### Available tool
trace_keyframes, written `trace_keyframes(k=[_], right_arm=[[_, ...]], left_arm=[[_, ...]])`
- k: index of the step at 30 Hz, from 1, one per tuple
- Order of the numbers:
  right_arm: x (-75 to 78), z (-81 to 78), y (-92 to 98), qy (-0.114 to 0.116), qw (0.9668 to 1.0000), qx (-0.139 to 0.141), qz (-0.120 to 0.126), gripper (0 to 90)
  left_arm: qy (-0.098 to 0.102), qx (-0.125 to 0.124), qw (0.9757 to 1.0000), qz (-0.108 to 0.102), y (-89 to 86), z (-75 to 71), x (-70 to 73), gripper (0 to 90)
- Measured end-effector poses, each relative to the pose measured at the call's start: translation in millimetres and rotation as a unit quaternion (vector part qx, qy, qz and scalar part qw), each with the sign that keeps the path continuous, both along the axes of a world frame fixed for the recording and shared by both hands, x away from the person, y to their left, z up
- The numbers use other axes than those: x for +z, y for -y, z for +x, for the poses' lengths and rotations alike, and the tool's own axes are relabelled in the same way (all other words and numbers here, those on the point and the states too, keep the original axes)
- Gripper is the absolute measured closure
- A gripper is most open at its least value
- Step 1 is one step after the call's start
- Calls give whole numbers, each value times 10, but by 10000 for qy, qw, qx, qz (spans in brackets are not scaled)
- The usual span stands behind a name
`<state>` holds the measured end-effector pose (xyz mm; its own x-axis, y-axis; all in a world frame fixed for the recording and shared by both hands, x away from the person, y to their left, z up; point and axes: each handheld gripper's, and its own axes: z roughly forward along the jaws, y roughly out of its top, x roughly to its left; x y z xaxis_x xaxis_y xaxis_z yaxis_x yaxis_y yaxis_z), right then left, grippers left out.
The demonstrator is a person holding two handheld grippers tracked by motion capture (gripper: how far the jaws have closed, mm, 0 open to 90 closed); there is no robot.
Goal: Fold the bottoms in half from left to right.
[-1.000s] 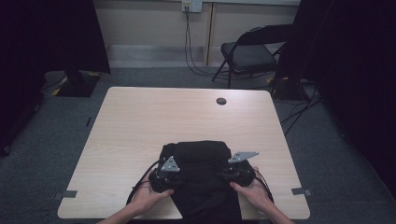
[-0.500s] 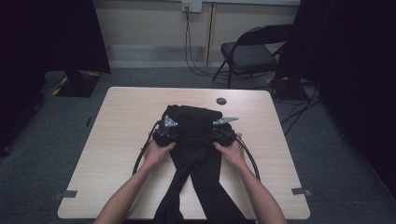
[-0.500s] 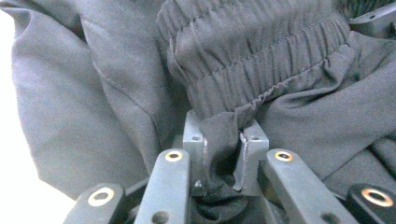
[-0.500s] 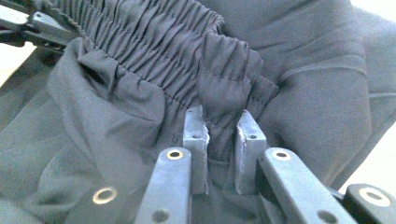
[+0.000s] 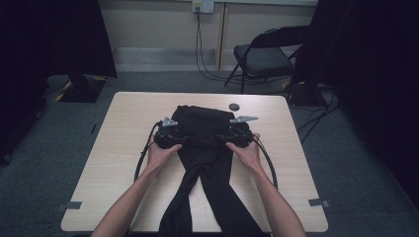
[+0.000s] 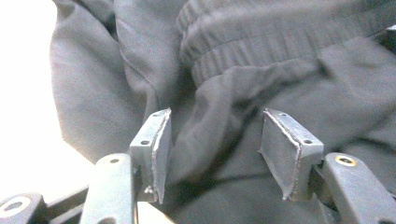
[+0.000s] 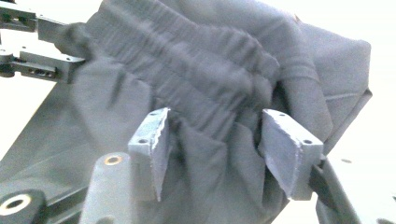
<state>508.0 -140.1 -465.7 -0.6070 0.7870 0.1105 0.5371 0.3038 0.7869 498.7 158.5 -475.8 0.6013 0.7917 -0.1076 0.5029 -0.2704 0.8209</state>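
1. High view: black trousers lie lengthwise on the table, waistband toward the far edge, legs trailing over the near edge; left gripper and right gripper flank the hips.
2. Left gripper view: jaws parted, a fold of cloth between them.
3. Right gripper view: jaws likewise spread around bunched waistband fabric.

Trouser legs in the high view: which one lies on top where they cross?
I cannot tell which: the black trousers show no clear edge at the crossing. The leg running to the near right looks wider than the one running near left.
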Motion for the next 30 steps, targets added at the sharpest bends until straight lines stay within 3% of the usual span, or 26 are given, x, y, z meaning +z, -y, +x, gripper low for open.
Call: trace_keyframes(k=[4,5,6,8,9,10,11,13,15,16,17,18,19,20,24,25,26,30], right_arm=[[18,-153,71,117,9996,-127,231,382],[50,-268,108,213,9993,-153,279,368],[72,-331,132,240,9989,-142,367,367],[115,-462,159,259,9991,15,322,373],[125,-527,171,246,9992,77,309,393],[125,-527,171,246,9992,77,309,393],[127,-657,174,110,9994,213,237,454],[108,-811,158,29,9989,454,106,519],[94,-897,153,-32,9985,534,69,537],[52,-1081,178,-162,9977,604,249,581],[20,-1174,180,-202,9973,668,211,597],[-17,-1268,166,-205,9968,766,-26,609],[-17,-1268,166,-205,9968,766,-26,609],[-103,-1420,159,-240,9950,902,-349,630],[-168,-1514,156,-382,9929,1022,-475,639],[-175,-1526,147,-355,9930,1006,-511,633],[-189,-1533,131,-368,9925,1021,-569,633],[-219,-1545,120,-365,9918,1022,-673,647]], left_arm=[[160,-177,9996,132,-37,-167,161,395],[149,-374,9991,118,-46,-325,253,394],[199,-567,9979,236,-39,-428,296,393],[301,-849,9954,315,-40,-639,345,413],[301,-849,9954,315,-40,-639,345,439],[259,-944,9949,257,-44,-733,345,439],[151,-1131,9930,318,-32,-910,319,457],[-69,-1344,9906,226,-34,-1070,280,486],[-142,-1407,9897,222,-36,-1152,266,496],[-243,-1583,9865,334,-19,-1293,246,502],[-243,-1583,9865,334,-19,-1293,246,499],[-370,-1724,9836,375,-3,-1412,204,486],[-370,-1724,9836,375,-3,-1412,204,467],[-487,-1800,9813,485,28,-1479,135,438],[-448,-1780,9807,680,114,-1493,59,382],[-560,-1653,9810,850,153,-1478,22,382],[-606,-1644,9806,884,168,-1467,-1,353],[-684,-1723,9757,1167,234,-1466,-89,363]])
